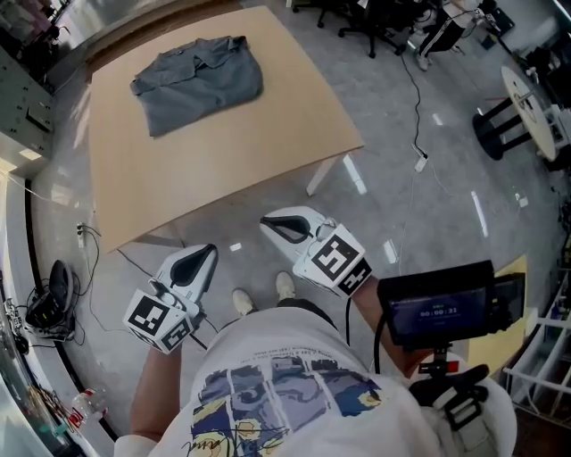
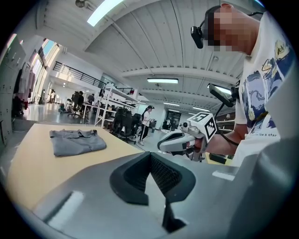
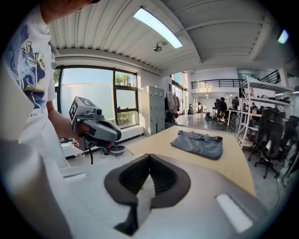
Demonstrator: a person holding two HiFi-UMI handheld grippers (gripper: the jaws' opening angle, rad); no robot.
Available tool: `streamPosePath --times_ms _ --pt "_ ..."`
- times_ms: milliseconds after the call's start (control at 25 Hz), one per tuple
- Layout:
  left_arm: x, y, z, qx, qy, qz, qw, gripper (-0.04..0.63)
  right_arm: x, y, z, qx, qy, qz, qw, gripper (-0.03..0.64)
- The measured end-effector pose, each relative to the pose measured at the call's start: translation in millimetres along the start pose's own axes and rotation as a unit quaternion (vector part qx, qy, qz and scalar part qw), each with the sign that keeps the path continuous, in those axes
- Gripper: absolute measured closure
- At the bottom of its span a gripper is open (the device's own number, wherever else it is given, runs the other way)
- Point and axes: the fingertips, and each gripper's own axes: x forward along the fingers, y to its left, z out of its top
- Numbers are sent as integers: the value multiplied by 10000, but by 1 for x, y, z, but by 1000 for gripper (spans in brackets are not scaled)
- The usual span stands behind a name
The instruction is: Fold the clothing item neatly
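The gray shirt [image 1: 198,78] lies folded on the surface [image 1: 277,143], up at 11 o'clock. The job looks done. The left gripper [image 1: 205,255] and right gripper [image 1: 275,225] have fingers [image 2: 133,179] pressed together, holding nothing.

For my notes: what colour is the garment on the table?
Grey-blue garment; the head view shows it best.

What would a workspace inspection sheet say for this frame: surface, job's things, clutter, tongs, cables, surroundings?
Surface: light wooden table, holding only the garment.
Job's things: grey shirt, lying compactly toward the table's far left corner.
Clutter: nothing seen on the table.
Tongs: left tongs and right tongs both shut, empty, held short of the table above the floor.
Cables: black cable trailing across the floor.
Surroundings: office chairs beyond the table.
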Motion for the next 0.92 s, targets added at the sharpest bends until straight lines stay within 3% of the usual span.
streamPosePath --times_ms 920 --pt "4 1 -2 56 40 -177 9998 589 4 5 2 -69 36 -55 10000 614"
